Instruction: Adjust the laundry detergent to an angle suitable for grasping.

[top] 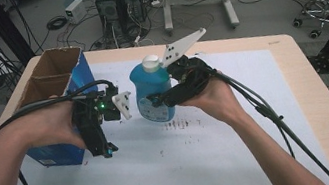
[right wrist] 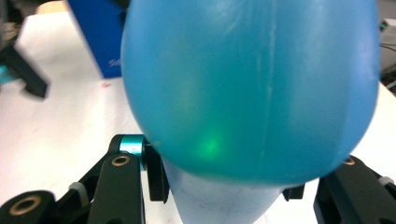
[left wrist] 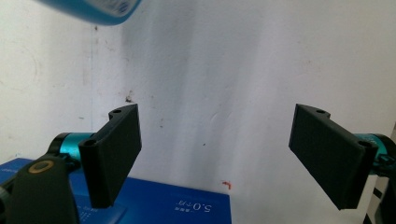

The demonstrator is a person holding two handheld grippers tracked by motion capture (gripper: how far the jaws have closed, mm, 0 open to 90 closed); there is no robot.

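Bottle (top: 152, 92), blue with a white cap, is pinched in the right claw (top: 161, 100) and looks lifted off the white-covered table (top: 259, 122), mid-table, just right of the open blue box (top: 55, 72). Left claw (left wrist: 215, 154) spread, holding nothing, near the box. Step: carrying the bottle. Next: likely lower it into the box, cap clearing the rim.

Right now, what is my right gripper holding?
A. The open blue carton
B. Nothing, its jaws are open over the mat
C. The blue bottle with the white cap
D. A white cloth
C: in the high view the right gripper is clamped on the blue bottle, and in the right gripper view the bottle's body sits between its jaws; the left gripper is open.
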